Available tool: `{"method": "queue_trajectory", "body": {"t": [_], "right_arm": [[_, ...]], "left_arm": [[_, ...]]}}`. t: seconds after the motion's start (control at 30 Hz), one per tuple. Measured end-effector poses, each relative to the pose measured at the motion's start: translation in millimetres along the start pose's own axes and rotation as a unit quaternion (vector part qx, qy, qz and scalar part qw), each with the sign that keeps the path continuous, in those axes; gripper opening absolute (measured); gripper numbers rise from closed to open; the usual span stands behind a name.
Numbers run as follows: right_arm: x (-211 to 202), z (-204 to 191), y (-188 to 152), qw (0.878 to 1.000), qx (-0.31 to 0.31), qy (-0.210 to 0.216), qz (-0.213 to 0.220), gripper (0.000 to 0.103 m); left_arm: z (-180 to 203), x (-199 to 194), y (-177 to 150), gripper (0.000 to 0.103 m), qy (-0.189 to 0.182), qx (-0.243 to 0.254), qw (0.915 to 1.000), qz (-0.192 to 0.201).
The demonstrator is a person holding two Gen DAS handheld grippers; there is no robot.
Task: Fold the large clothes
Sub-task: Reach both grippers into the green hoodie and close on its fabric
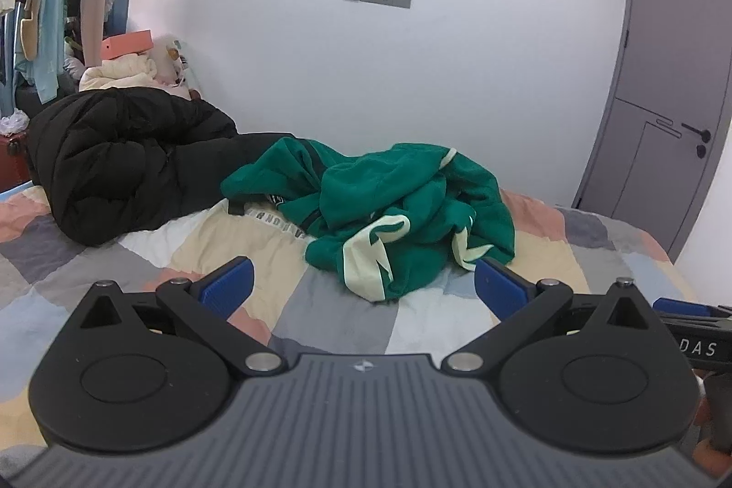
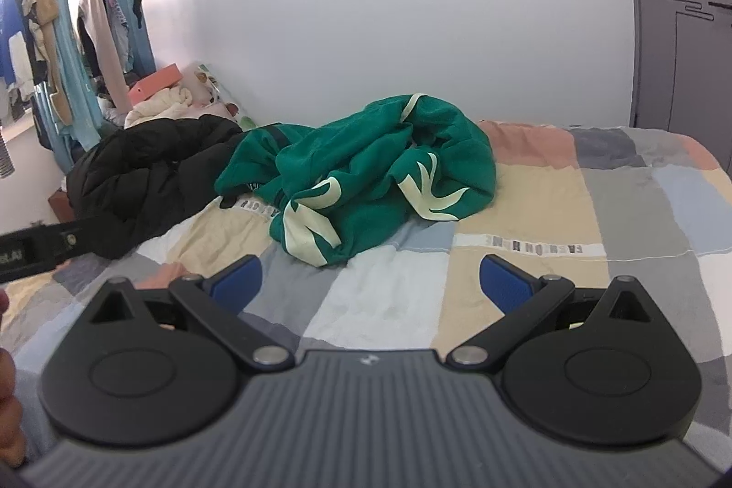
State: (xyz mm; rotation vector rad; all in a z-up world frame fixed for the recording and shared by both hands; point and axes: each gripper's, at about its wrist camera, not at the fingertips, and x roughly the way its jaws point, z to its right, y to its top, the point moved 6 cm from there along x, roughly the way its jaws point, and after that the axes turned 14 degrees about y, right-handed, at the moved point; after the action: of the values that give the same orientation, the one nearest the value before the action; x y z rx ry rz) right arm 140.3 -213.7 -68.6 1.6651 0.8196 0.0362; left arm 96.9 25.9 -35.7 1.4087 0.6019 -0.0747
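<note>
**Both grippers empty, green garment dead ahead, nothing grabbed yet**

Left gripper (image 1: 363, 280): blue pads spread wide, holding nothing. Right gripper (image 2: 370, 282): same, wide and empty. Both hover low over the pastel patchwork bedspread (image 2: 631, 204).

Target looks like the crumpled green fleece sweatshirt with cream graphics (image 1: 393, 209), a heap at mid-frame in both views, lying on the bedspread. Its near hem sits just past the left gripper's pads in the left wrist view, slightly right of centre. In the right wrist view the sweatshirt (image 2: 366, 177) is up and left of centre, a bit farther off. Judgement: left gripper is nearer.

Heap is bunched, so no clean long axis; it spreads roughly left-right across the frame. Collar and sleeves can't be told apart.

Black puffer jacket (image 1: 123, 158) lies at mid-left, touching the sweatshirt's left edge; watch for snagging it.

Next, probably: each gripper takes a near-hem corner and spreads it flat.
</note>
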Motion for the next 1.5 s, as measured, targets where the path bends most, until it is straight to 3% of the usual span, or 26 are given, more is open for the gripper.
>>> {"method": "queue_trajectory", "body": {"t": [0.27, 0.57, 0.9, 0.97, 1.1, 1.27, 1.5], "right_arm": [[29.4, 4.5, 11.5, 1.000, -0.001, -0.002, -0.010, 0.103], [75.2, 3.3, 37.3, 1.000, 0.007, 0.009, -0.018, 0.103], [160.6, 4.4, 66.4, 0.999, 0.007, 0.047, -0.011, 0.103], [183.4, 5.9, 68.0, 0.999, 0.002, 0.047, -0.009, 0.103], [227.8, 14.8, 58.3, 0.999, 0.014, 0.043, -0.023, 0.099], [281.9, 17.9, 49.9, 0.997, 0.001, 0.062, -0.034, 0.087], [349.3, 7.0, 59.0, 0.997, -0.033, 0.070, -0.032, 0.077]], "left_arm": [[-4.0, 38.9, 11.0, 0.103, 0.002, -0.003, 0.9999, -0.017], [-18.2, 89.1, 45.3, 0.103, 0.018, -0.012, 0.9997, -0.013], [-26.1, 173.1, 72.2, 0.103, 0.021, 0.002, 0.9998, 0.003], [-32.2, 195.4, 70.1, 0.103, 0.018, -0.013, 0.9997, -0.004], [-48.1, 244.4, 49.2, 0.103, -0.029, -0.072, 0.9954, -0.056], [-57.5, 289.4, 16.6, 0.103, -0.026, -0.075, 0.9935, -0.082], [-63.7, 344.3, -15.1, 0.103, -0.055, -0.102, 0.9871, -0.110]]}}
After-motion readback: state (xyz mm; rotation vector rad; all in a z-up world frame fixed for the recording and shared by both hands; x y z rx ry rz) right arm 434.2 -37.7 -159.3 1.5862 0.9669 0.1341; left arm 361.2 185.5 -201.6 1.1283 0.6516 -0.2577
